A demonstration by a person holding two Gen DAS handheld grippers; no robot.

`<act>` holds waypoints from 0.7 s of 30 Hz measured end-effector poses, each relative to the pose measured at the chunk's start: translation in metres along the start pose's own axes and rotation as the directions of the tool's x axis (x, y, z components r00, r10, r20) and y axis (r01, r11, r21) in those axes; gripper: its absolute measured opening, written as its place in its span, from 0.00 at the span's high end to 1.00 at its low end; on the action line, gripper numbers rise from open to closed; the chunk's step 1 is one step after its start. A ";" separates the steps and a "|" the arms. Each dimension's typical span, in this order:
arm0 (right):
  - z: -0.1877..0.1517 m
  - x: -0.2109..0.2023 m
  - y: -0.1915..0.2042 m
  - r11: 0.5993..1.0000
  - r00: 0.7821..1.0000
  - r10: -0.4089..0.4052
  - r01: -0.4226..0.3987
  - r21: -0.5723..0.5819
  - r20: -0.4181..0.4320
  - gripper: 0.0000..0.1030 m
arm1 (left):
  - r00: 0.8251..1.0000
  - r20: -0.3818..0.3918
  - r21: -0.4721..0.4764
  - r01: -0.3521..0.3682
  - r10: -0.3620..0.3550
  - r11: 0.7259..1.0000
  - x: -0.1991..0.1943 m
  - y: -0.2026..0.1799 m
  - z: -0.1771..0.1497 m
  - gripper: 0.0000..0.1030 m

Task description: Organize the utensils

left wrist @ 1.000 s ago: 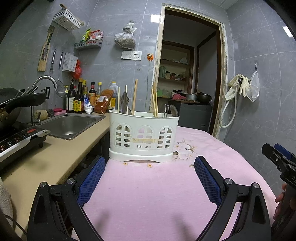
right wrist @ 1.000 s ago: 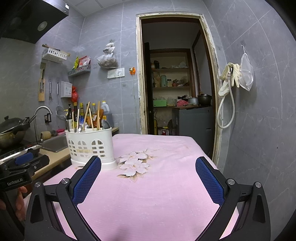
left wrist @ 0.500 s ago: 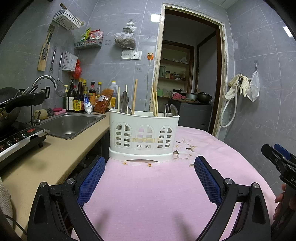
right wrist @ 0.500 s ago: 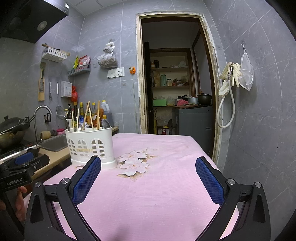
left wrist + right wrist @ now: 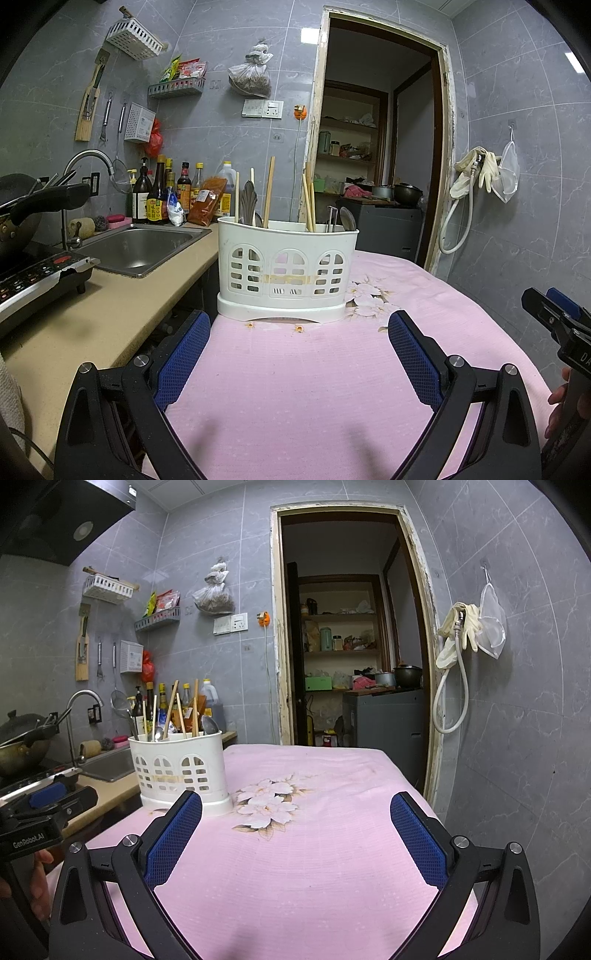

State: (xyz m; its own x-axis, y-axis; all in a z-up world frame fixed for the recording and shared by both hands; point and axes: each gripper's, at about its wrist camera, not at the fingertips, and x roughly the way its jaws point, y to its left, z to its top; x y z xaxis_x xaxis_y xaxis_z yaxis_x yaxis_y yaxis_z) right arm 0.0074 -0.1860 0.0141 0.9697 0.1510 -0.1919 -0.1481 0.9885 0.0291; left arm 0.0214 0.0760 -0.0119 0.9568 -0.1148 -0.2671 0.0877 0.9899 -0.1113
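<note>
Pink tablecloth (image 5: 314,387) bears a white arched-slot caddy (image 5: 286,269) of chopsticks (image 5: 269,192) and spoons; both tongs gape empty.

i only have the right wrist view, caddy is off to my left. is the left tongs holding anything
Observer: No. The left tongs are open and empty, aimed straight at the white utensil caddy.
Operator: what's in the caddy that i can't make out
Observer: From the left view, an ornate metal handle stands in its left end, among the chopsticks.
Operator: anything loose on the cloth near it
Observer: Only small orange crumbs on the pink tablecloth just in front of the caddy's base; no loose utensils show.
</note>
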 end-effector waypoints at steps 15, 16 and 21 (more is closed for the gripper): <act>0.000 0.001 0.000 1.000 1.000 -0.001 0.001 0.002 -0.001 0.00 | 1.000 -0.005 -0.003 -0.003 0.003 1.000 0.006 -0.001 -0.001 0.08; -0.001 0.001 0.000 1.000 1.000 -0.001 0.001 0.002 -0.002 0.00 | 1.000 -0.004 -0.002 -0.006 0.006 1.000 0.006 -0.002 -0.001 0.08; -0.002 0.001 0.000 1.000 1.000 0.000 0.000 0.002 -0.005 0.00 | 1.000 -0.006 0.001 -0.014 0.014 1.000 0.008 -0.002 -0.002 0.08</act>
